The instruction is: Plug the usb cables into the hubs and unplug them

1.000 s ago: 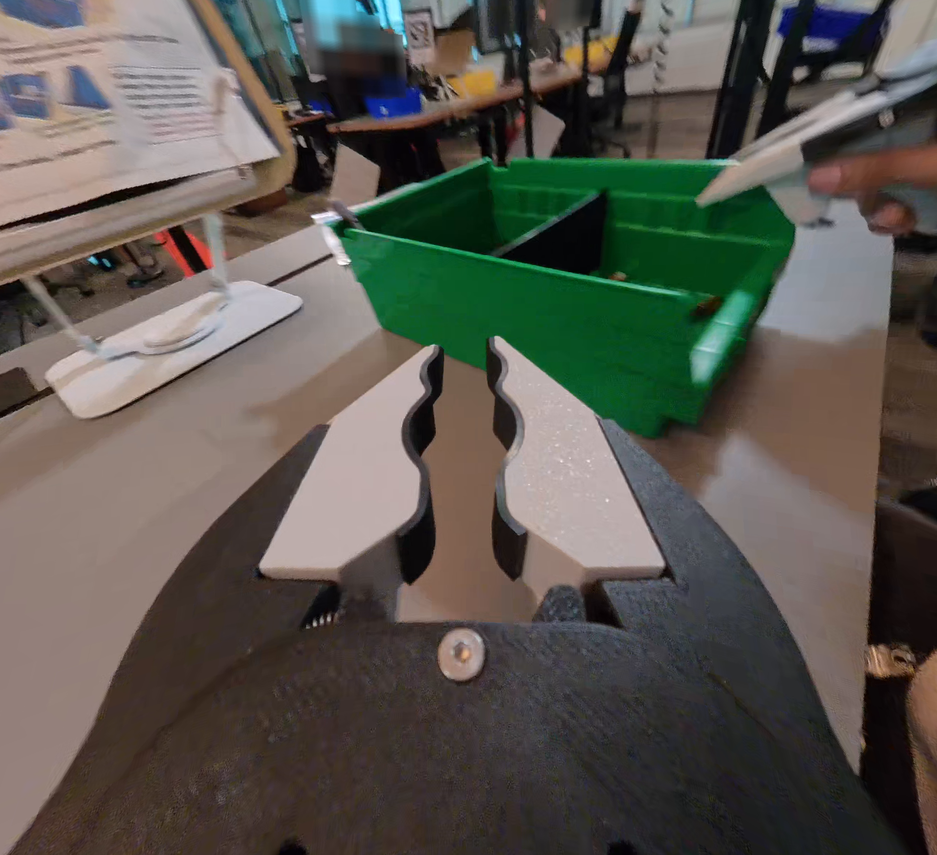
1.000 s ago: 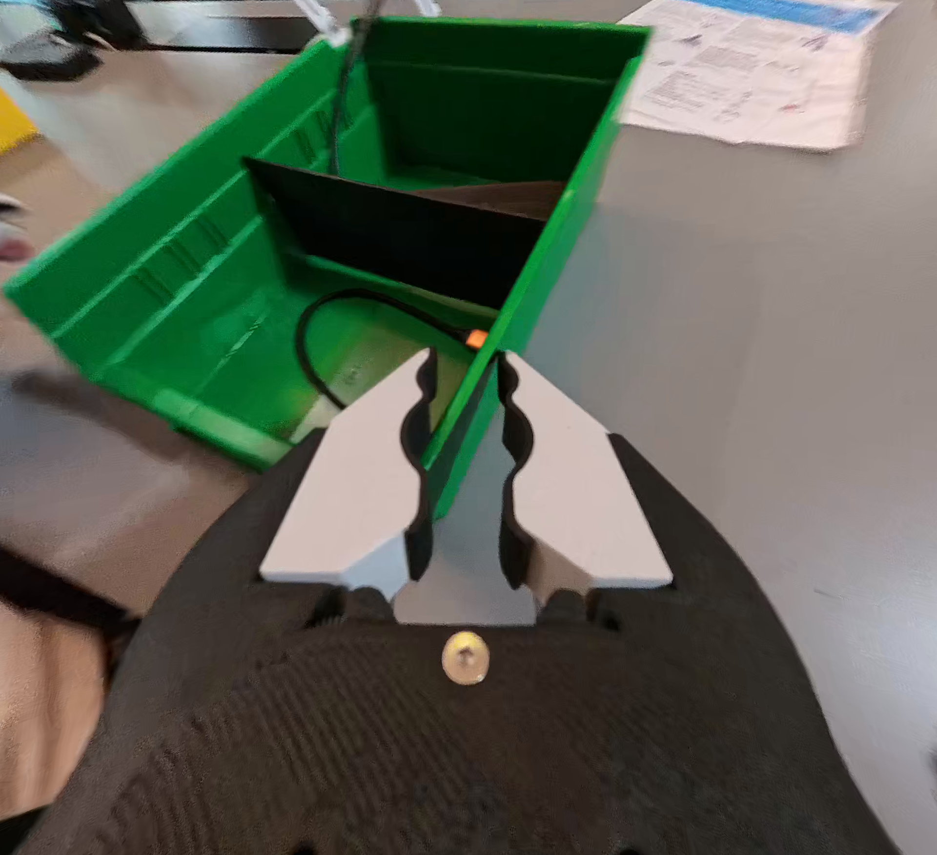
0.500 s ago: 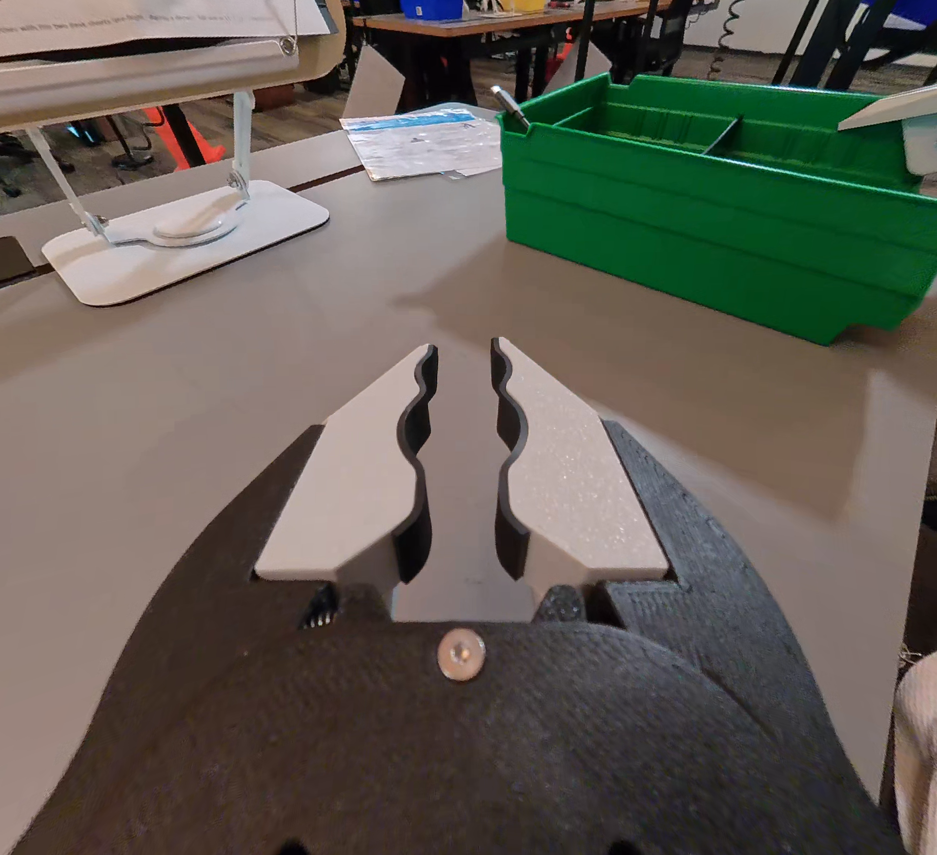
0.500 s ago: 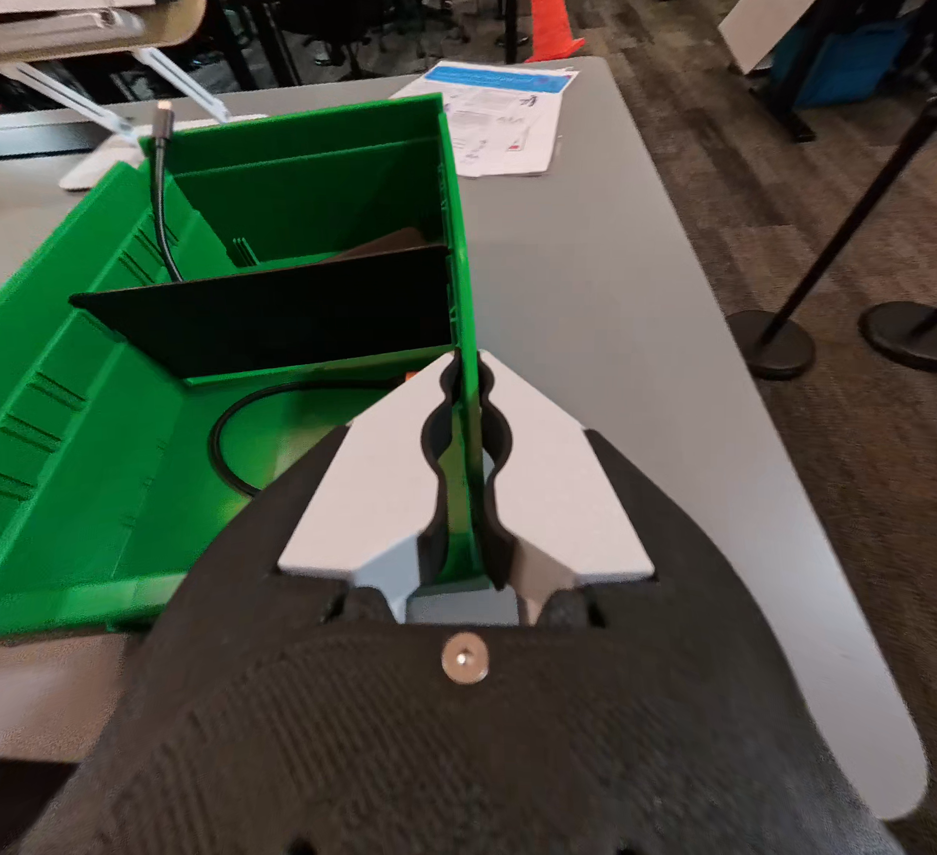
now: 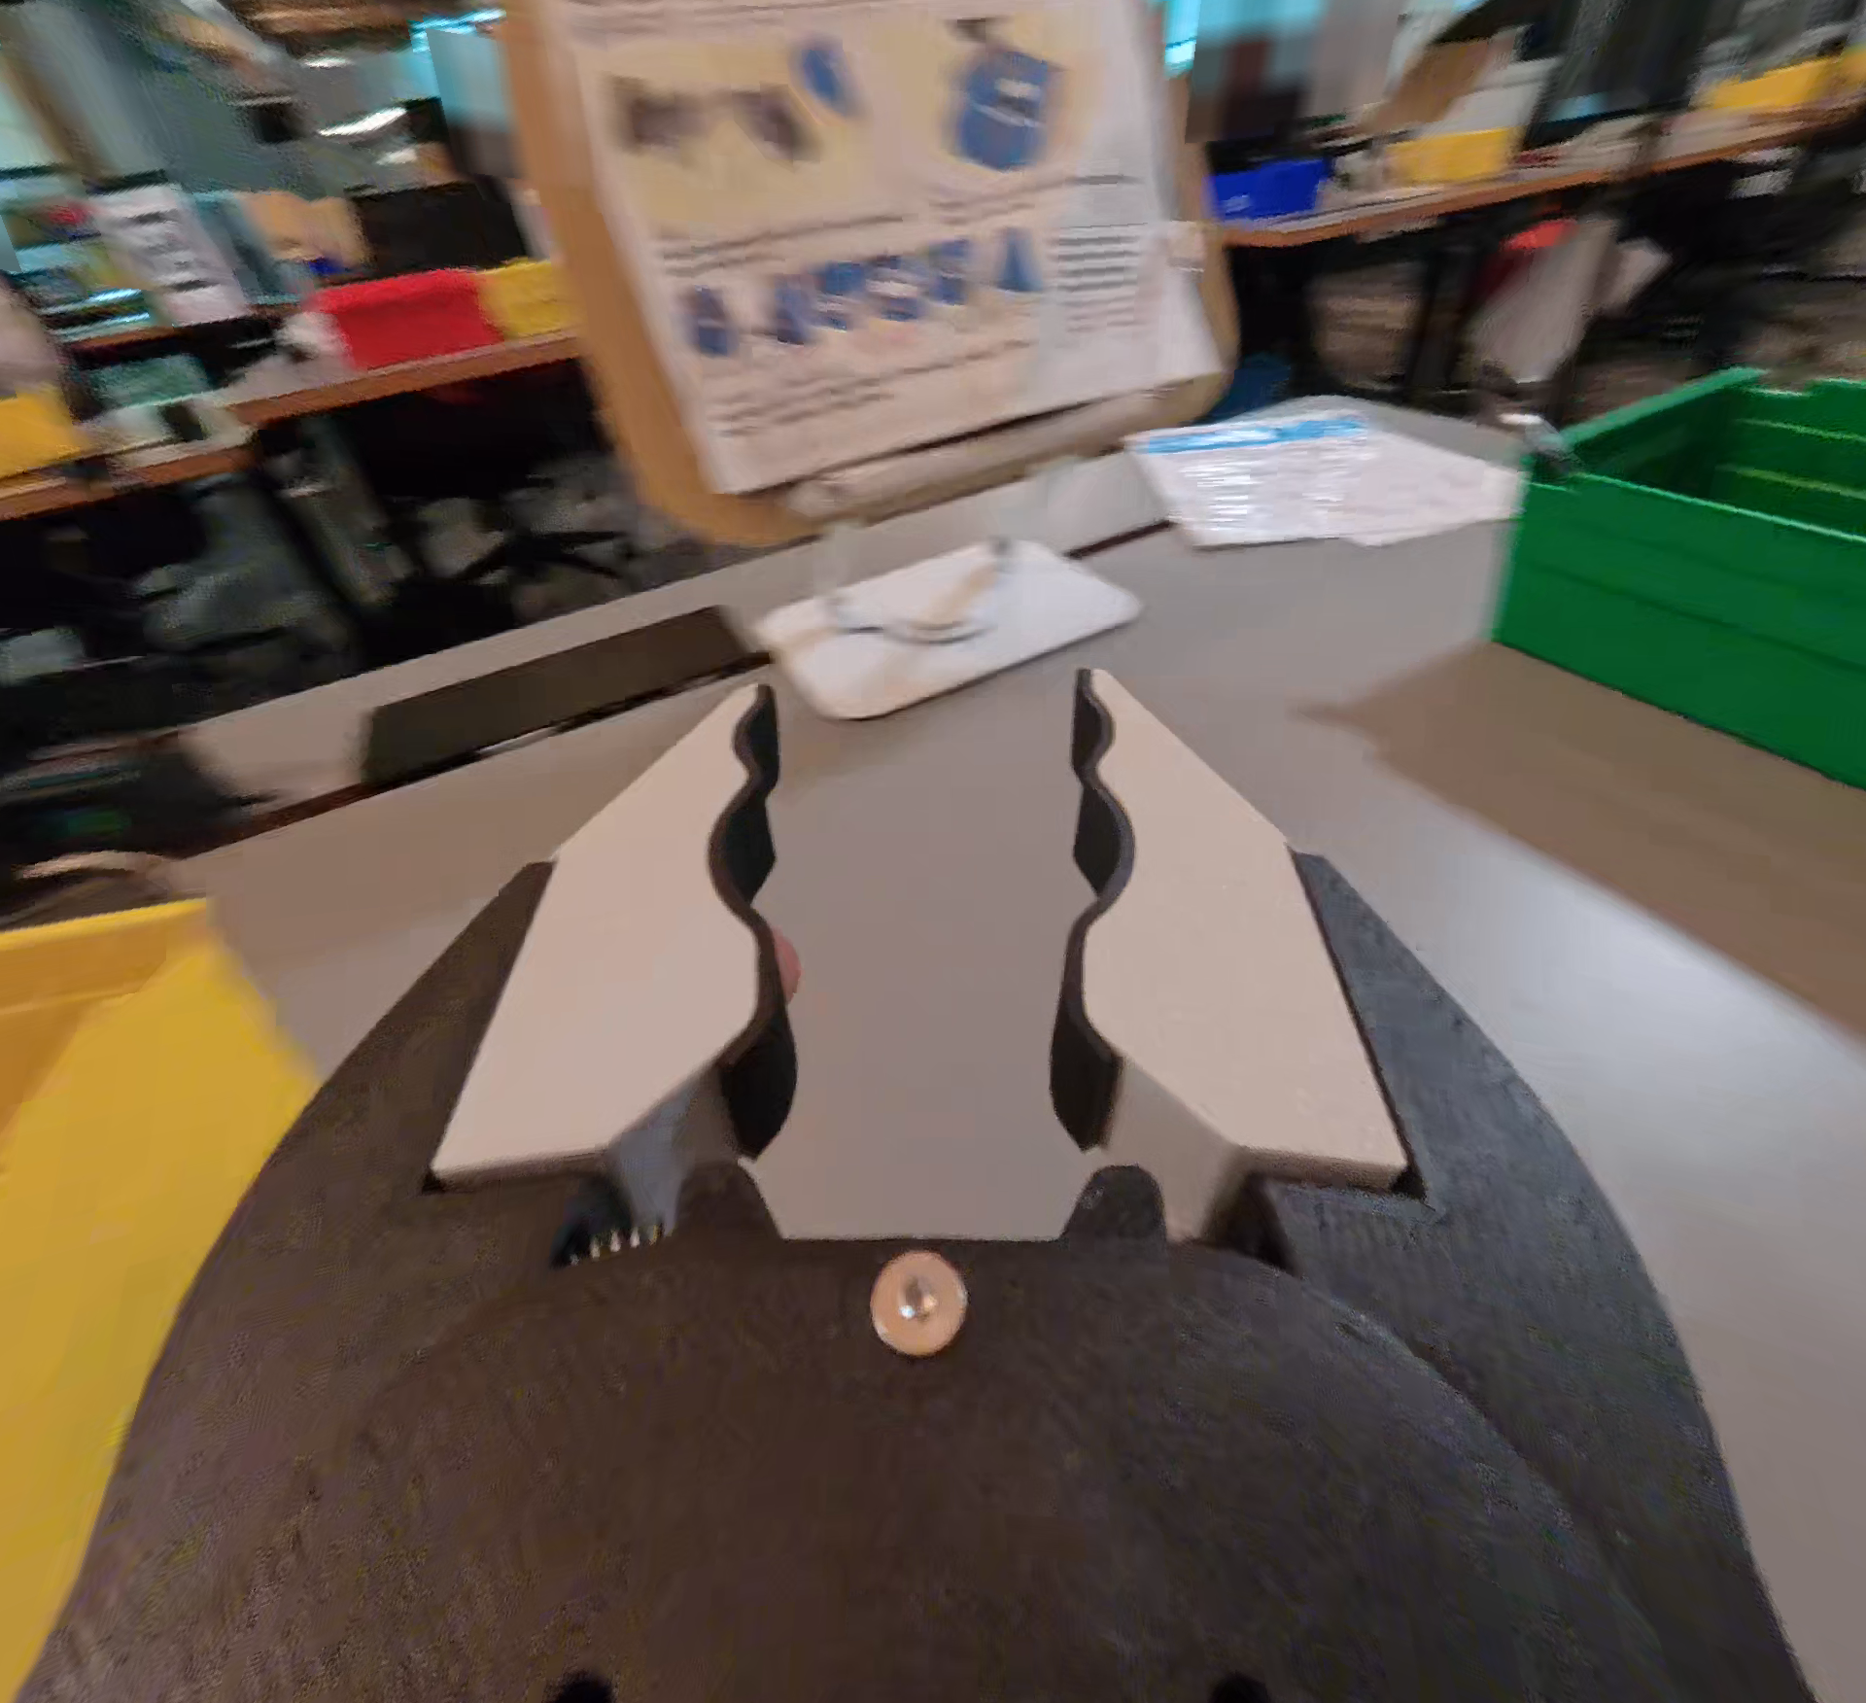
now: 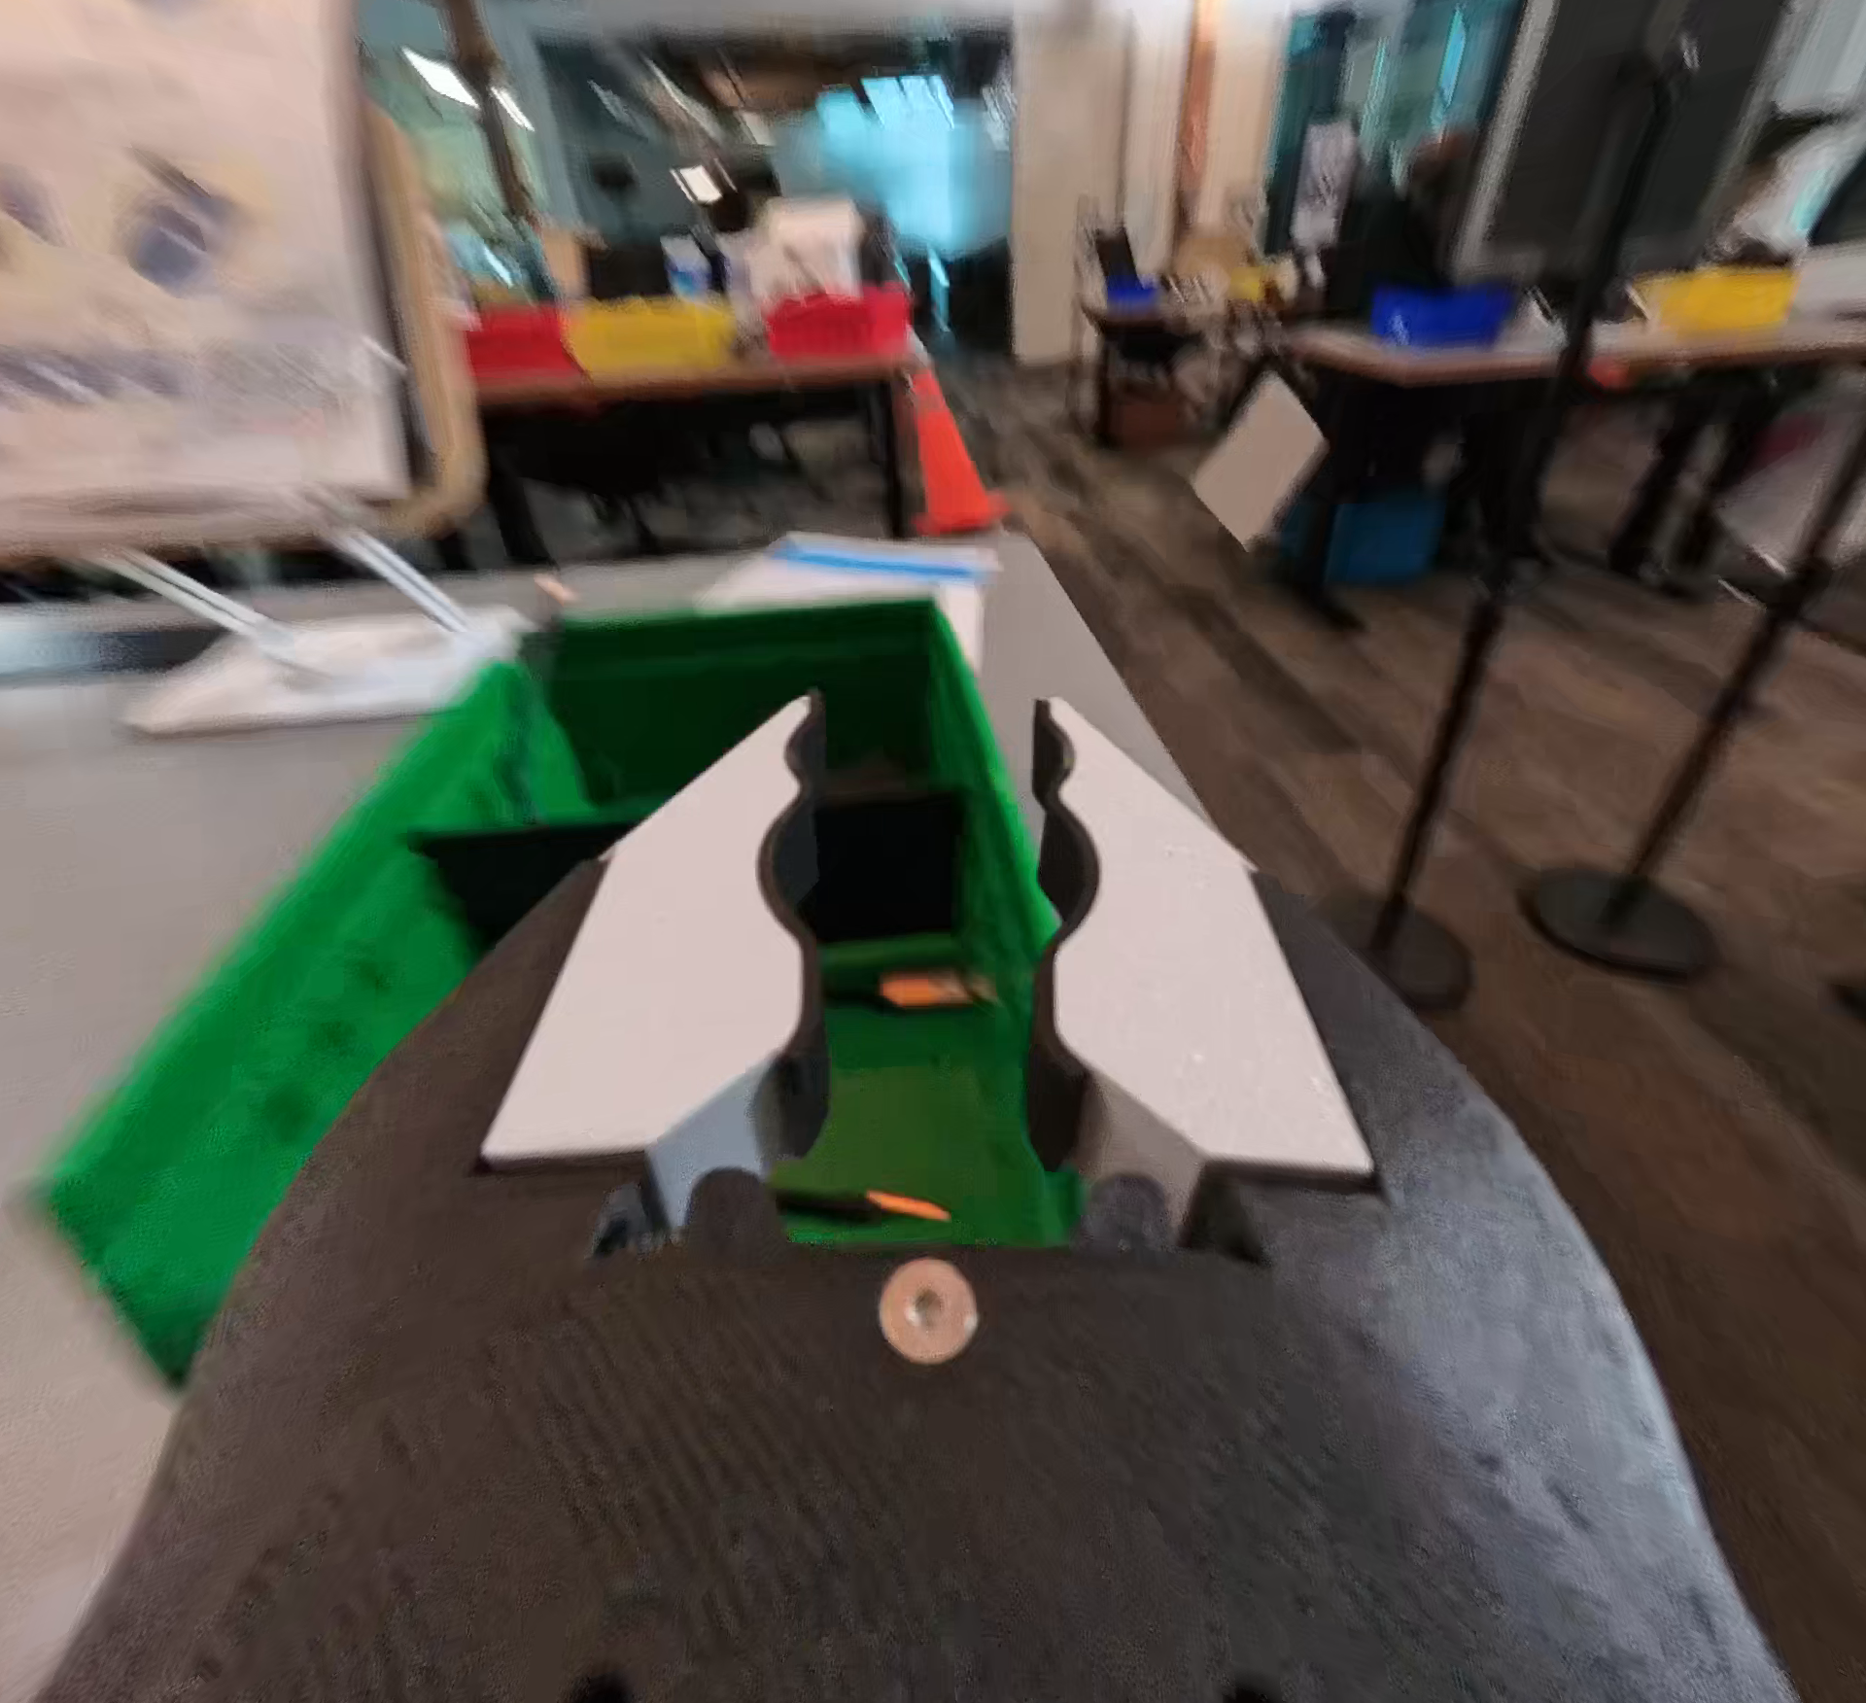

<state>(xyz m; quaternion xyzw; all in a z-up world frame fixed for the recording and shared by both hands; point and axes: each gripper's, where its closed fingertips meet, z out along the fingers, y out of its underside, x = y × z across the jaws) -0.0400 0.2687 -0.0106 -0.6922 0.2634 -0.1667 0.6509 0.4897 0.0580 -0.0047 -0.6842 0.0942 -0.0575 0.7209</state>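
Since half a second ago our right gripper (image 6: 921, 725) has let go of the green bin (image 6: 303, 1028) wall; both grippers, left gripper (image 5: 924, 695) included, gape empty. Blur hides the cable inside the bin, orange tips (image 6: 924, 988) aside.

Glossy green plastic bin (image 6: 303, 998), matt grey tabletop (image 5: 1515, 998)

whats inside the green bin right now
The green bin holds a black divider and small orange-tipped pieces. The right tongs, open above, cover much of its floor; blur hides any cable.
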